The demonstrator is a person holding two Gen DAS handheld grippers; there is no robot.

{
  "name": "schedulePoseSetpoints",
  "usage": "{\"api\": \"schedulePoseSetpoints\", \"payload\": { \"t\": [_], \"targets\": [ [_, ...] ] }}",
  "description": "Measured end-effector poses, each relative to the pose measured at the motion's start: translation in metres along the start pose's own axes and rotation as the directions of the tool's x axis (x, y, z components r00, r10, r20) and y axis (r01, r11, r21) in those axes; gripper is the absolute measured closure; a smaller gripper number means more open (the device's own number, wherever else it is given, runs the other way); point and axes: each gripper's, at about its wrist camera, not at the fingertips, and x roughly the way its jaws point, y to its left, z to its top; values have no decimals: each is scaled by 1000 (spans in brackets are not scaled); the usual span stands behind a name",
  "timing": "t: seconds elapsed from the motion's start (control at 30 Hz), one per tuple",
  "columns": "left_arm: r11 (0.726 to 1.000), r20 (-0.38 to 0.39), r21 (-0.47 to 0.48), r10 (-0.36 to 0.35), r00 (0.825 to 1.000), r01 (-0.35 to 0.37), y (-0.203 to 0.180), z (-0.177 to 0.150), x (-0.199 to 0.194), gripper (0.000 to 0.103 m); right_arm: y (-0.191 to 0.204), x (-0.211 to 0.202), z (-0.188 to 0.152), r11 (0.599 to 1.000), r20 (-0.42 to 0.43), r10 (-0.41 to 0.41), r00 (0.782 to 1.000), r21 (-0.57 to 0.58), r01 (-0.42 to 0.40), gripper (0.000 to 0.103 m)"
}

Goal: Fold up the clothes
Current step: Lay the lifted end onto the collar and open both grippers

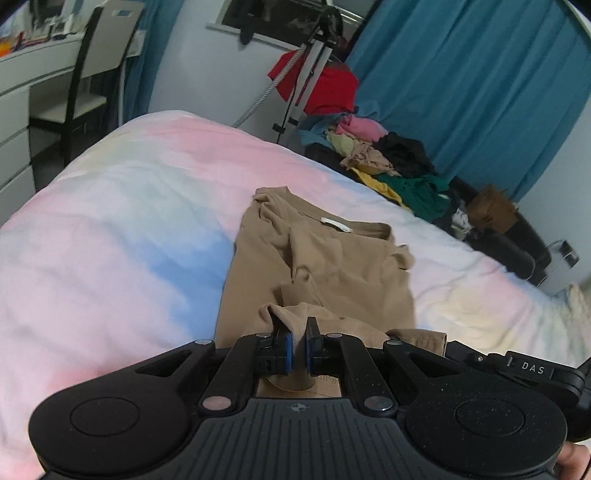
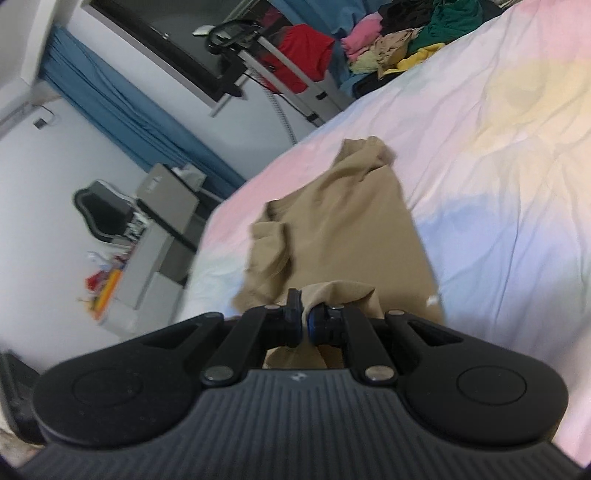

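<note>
A tan T-shirt (image 1: 325, 266) lies partly folded on the pastel bedspread (image 1: 122, 229), its collar and white label at the far end. My left gripper (image 1: 298, 339) is shut on the shirt's near hem, with cloth bunched between its blue pads. In the right wrist view the same tan shirt (image 2: 343, 221) stretches away over the bedspread (image 2: 498, 184), and my right gripper (image 2: 306, 321) is shut on another part of the near edge. The right gripper's black body (image 1: 532, 369) shows at the right of the left wrist view. Both hold the hem lifted slightly off the bed.
A pile of mixed clothes (image 1: 388, 158) lies on a dark seat beyond the bed's far edge, also in the right wrist view (image 2: 406, 33). A tripod (image 1: 306, 74) with a red garment stands by blue curtains (image 1: 472, 81). A white desk and chair (image 1: 85, 81) are at the left.
</note>
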Motion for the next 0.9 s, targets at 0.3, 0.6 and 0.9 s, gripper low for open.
{"api": "schedulePoseSetpoints", "payload": {
  "t": [0.3, 0.6, 0.9],
  "targets": [
    [990, 6, 123, 65, 998, -65, 7, -13, 80, 96, -26, 64, 2, 986, 46, -103, 994, -127, 108, 96],
    [973, -6, 187, 138, 990, -134, 6, -27, 110, 92, -22, 92, -11, 945, 24, -208, 978, -254, 207, 96],
    [965, 85, 212, 136, 987, -152, -9, -35, 65, 54, -11, 68, -12, 951, 50, -198, 979, -231, 204, 93]
  ]
}}
